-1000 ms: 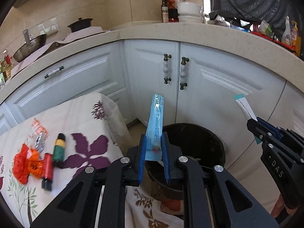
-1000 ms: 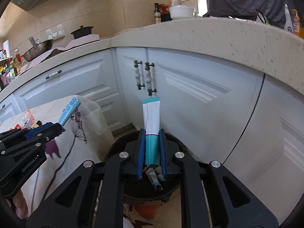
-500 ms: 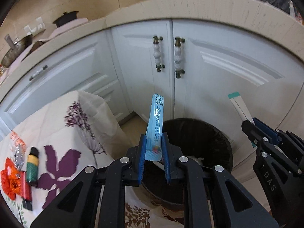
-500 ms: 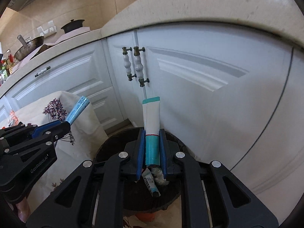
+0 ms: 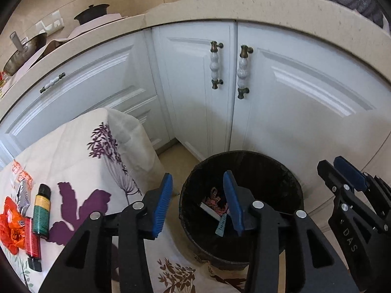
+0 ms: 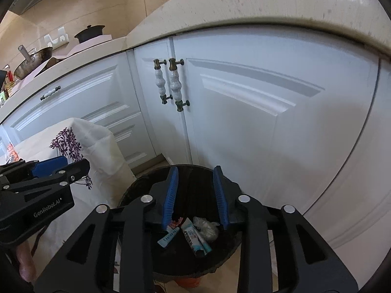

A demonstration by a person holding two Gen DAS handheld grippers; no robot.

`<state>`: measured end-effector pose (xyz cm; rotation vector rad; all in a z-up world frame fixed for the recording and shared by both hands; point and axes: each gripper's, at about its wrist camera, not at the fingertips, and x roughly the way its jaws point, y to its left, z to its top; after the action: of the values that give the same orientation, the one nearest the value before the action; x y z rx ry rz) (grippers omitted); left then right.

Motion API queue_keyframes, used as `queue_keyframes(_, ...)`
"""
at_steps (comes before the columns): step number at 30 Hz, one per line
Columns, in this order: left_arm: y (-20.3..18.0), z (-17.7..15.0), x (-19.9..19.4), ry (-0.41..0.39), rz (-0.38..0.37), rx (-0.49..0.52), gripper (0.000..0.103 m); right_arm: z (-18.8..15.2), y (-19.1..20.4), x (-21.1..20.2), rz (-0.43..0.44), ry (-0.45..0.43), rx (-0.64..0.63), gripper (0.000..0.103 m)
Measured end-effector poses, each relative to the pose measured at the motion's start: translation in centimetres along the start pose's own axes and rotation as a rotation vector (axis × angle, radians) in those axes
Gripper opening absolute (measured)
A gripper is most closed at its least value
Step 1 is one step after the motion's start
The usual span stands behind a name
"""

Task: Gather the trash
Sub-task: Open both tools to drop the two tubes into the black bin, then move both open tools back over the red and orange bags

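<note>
- Left gripper: lower centre of the left wrist view, over the near rim of the bin. Its jaws have just been opening; they stand apart with nothing between them.
- Right gripper: lower centre of the right wrist view, directly above the bin mouth. Its jaws have just been opening as well; they are parted and empty.
- Black bin: on the floor in front of the white cabinet doors, just beside the hanging edge of the flowered cloth.
- Bin contents, right wrist view: a light blue wrapper at lower left of the opening, a white and teal tube lying tilted next to it, a crumpled clear piece to the right of that, and a red-patterned scrap partly hidden behind the left pad.
- Left wrist view shows the blue wrapper and a red-patterned scrap inside the bin, partly behind the right-hand pad.
- On the cloth, left edge of the left wrist view: a green and yellow tube with a black cap, a red tube touching it, an orange wrapper and a silvery wrapper, all well apart from the bin.
</note>
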<state>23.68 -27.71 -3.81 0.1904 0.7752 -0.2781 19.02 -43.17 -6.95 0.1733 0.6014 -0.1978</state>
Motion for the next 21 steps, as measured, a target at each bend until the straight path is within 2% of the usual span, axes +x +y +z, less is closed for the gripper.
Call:
queue_keyframes(2, 0.7, 0.0, -0.8, -0.01, 0.0, -0.009, 0.048, 0.2, 0.4, -0.8, 0.004, -0.008, -0.001, 0.036)
queue_keyframes(10, 5.1, -1.2, -5.0, -0.059, 0.019, -0.067, 0.049, 1.1, 3.8, -4.6, 0.043, -0.049, -0.013, 0.043)
queue_keyframes(21, 14.9, -5.1, -10.2, -0.075, 0.125, -0.23, 0.049, 1.0, 12.3, -8.3, 0.171, -0.067, -0.094, 0.047)
